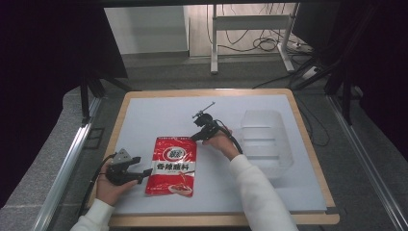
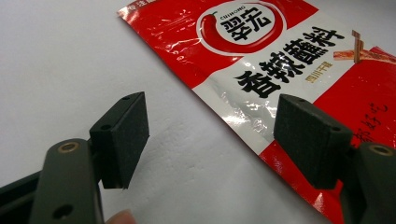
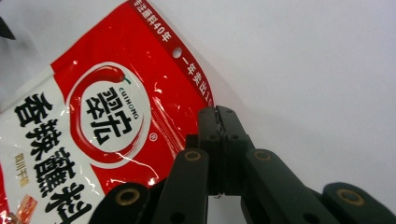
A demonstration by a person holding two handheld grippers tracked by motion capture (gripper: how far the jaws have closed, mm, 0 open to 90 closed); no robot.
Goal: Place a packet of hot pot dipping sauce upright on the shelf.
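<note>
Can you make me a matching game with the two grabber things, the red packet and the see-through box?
Things:
1. left gripper
2. right gripper
3. red seasoning packet
4. clear plastic box

States or places:
A. lying flat on the white mat
B. fingers open, beside the packet's lower left edge
C. standing on the right side of the table
D. fingers pressed together at the packet's top right corner

Pairs: 1-B, 2-D, 3-A, 4-C

Red packet [image 3: 93, 130] cropped at frame edge
</note>
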